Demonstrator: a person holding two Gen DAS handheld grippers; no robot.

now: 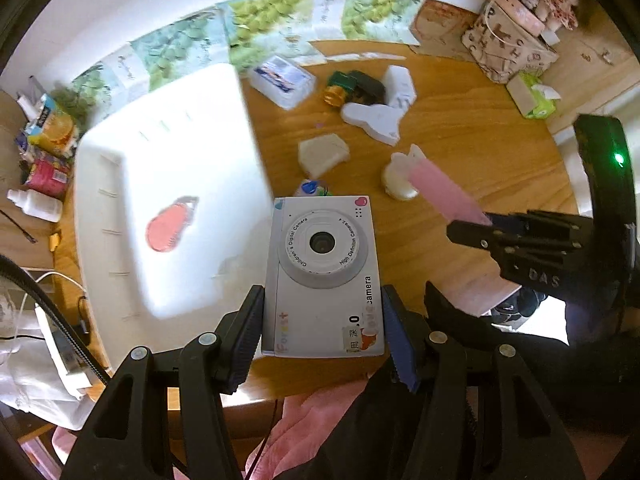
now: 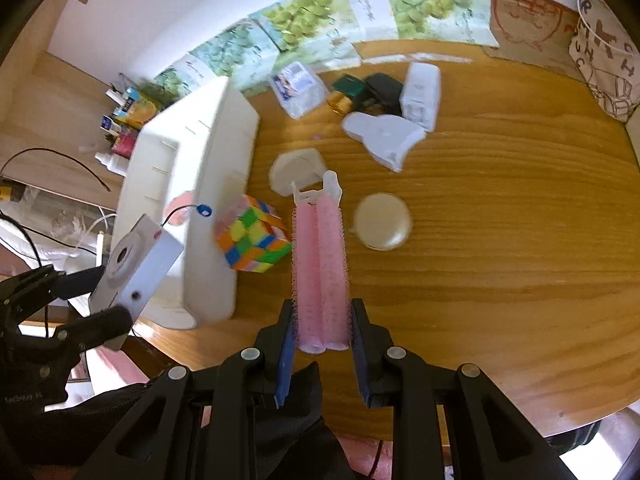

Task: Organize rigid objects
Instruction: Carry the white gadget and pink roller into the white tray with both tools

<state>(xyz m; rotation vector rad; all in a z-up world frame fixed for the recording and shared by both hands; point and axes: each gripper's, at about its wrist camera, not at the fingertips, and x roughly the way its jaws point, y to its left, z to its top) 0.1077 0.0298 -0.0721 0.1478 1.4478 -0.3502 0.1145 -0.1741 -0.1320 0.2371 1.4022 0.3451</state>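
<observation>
left wrist view: the left gripper point(image 1: 323, 322) clamps a white toy camera point(image 1: 323, 276), round lens ring, coloured lettering, above the wooden table point(image 1: 460, 152) beside a white bin point(image 1: 168, 184). the right gripper point(image 2: 322, 340) pinches pink hair rollers point(image 2: 320, 268).

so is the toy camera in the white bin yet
Out. The toy camera is clamped in the left tool, off the table, beside the white bin.

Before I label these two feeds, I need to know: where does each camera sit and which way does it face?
Left wrist: on the left gripper, looking down at its toy camera and the table.
Right wrist: on the right gripper, looking down past its pink hair rollers.
Shared: white bin, each other's gripper.
</observation>
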